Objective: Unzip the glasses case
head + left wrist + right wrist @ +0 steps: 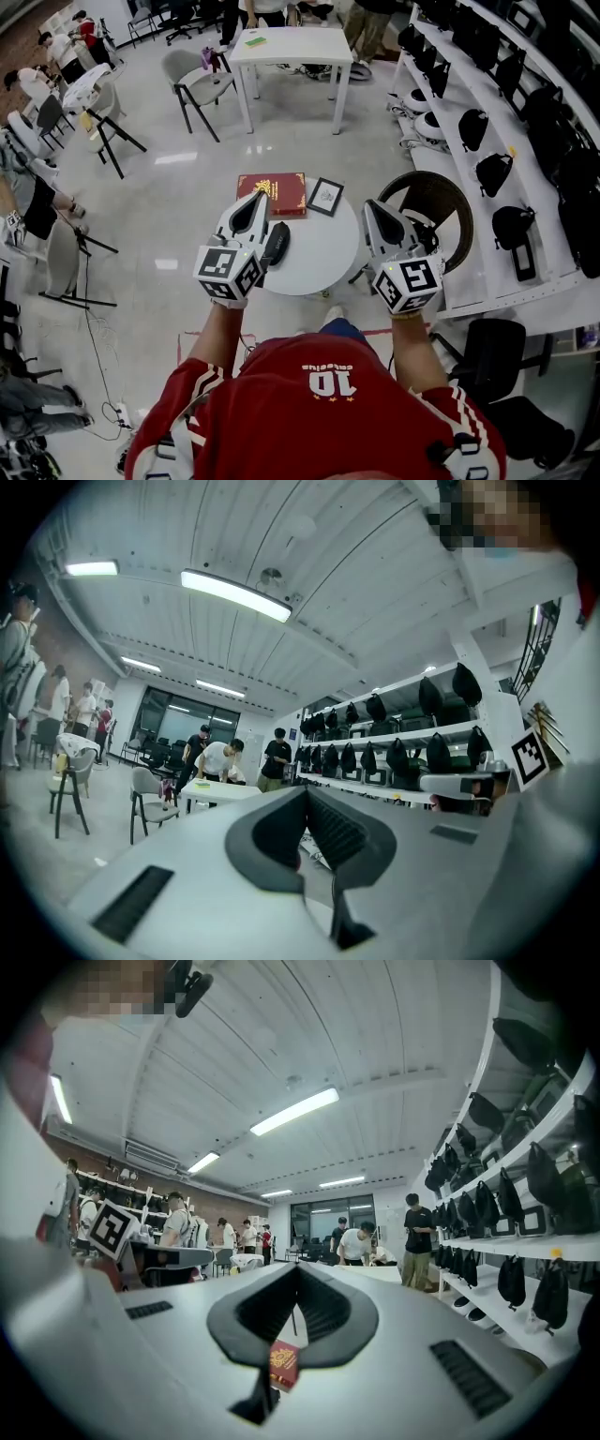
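The person's red shirt (328,403) is closest, right under the head view. Both arms reach out from it, and each hand holds a claw.

The next biggest thing is the round white table (330,255). It sits under and in front of both claws.

The left claw (262,196) points out flat over the left side of the table. Its two jaws are pressed together at the tips. Nothing is pinched between them. Its own view shows only the room and the shelves past the tips.

The right claw (371,203) points out flat over the right edge of the table. Its jaws also meet at the tips and hold nothing. The two claws are well apart from each other.

A red book (272,194) lies just past the tip of the left claw. A small framed picture (325,196) lies between the two claw tips, a little farther out.

The glasses case (276,244) is dark and long. It lies on the table just to the right of the left claw, next to the claw's body and behind its tips. It is far from the right claw.

No claw touches the case. It is too small to show whether its zip is open or closed. So this could be a closed case waiting to be grabbed, or an open one that was let go.
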A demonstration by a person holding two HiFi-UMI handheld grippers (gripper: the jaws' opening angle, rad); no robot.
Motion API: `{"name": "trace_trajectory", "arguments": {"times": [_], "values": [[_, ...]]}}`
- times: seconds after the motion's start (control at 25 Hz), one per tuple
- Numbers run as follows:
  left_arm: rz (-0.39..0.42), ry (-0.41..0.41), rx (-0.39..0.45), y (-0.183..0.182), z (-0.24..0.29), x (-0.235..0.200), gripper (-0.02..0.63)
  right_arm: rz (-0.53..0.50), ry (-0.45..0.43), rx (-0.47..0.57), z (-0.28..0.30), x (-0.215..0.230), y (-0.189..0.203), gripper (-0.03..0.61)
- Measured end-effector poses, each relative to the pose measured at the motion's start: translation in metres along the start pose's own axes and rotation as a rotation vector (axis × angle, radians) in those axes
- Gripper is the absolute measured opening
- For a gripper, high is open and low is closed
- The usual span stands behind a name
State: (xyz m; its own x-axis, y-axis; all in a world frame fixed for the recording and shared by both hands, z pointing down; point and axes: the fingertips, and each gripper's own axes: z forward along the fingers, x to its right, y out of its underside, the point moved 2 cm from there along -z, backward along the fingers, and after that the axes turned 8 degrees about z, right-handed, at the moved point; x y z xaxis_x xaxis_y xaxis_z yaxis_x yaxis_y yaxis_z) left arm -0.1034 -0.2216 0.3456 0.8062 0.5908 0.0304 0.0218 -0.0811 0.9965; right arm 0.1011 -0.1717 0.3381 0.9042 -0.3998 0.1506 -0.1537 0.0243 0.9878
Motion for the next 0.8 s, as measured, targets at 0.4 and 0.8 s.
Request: {"name": "trace_trajectory", "arguments": {"times": [0.4, 0.8], "values": [[-0.021, 0.015, -0.006, 0.0038, 0.0004, 0.0039, 0.008, 0.014, 0.009, -0.001, -0.0022, 0.0041, 0.0027, 0.015], [-0.027, 0.018, -0.006, 0.0062, -0.0015, 0.0015, 0.008, 0.019, 0.011, -0.001, -0.0058, 0.0009, 0.0066, 0.015]]}}
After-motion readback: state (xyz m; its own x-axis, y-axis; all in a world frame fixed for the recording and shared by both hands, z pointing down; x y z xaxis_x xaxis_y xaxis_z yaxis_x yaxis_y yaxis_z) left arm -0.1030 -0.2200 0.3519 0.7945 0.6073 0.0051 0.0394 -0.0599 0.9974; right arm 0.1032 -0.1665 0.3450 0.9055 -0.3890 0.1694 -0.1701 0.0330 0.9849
